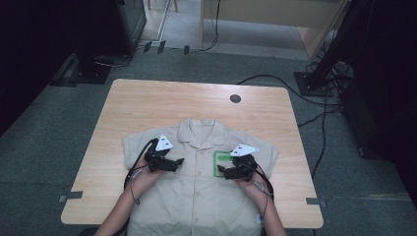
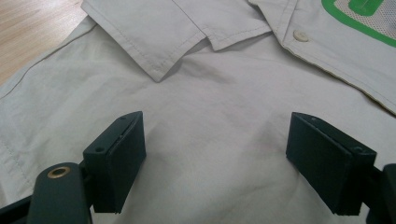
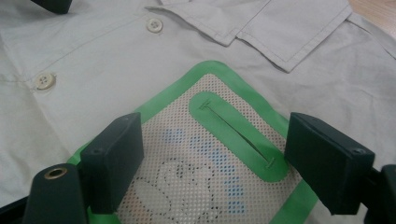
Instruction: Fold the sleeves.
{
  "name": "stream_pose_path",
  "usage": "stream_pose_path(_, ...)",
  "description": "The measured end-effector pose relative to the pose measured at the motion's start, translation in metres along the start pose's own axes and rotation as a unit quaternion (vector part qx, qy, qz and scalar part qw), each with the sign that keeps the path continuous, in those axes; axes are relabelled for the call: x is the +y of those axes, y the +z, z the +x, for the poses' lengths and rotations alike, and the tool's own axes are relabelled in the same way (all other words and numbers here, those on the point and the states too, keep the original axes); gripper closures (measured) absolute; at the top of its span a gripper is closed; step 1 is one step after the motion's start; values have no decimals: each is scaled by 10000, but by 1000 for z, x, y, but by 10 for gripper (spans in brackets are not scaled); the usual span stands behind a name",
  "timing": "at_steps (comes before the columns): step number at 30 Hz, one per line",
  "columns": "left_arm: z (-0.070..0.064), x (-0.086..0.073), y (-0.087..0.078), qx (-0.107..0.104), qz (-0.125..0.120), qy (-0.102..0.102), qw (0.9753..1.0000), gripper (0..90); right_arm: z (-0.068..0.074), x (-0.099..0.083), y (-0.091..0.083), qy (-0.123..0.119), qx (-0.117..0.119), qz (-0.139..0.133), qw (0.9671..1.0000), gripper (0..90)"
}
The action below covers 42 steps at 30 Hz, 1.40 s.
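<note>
Wooden table [image 1: 147, 105] | beige shirt [image 1: 196, 191] lies flat, collar far side | left gripper [image 1: 178, 162] jaws wide, empty, over chest | right gripper [image 1: 221, 169] jaws wide, empty, over green badge [image 3: 224, 140]

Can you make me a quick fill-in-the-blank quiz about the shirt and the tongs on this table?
1. The shirt lies flat on a ____ table.
2. The mesh badge on the chest has a ____ border.
3. The left tongs hang over plain cloth with jaws ____.
4. The right tongs hover over the ____.

Missing words: wooden; green; open; badge
</note>
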<state>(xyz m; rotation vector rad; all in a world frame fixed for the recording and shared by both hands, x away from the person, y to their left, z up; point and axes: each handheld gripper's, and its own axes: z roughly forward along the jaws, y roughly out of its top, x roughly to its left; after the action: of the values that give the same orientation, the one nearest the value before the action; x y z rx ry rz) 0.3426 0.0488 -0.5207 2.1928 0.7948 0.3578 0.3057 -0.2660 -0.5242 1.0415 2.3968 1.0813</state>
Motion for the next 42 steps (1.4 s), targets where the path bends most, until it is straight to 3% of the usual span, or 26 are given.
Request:
stream_pose_path(23, 0, 0, 0, 2, -2, -1, 10000, 201, 0, 0, 0, 23, 3, 9, 10000, 194)
stream_pose_path(32, 0, 0, 0, 5, 2, 1, 10000, 200, -1, 7, 0, -16, 61, 307, 9995, 199)
stream_pose_path(42, 0, 0, 0, 10, 4, -2, 10000, 200, -6, 14, -12, 63, 40, 14, 10000, 199)
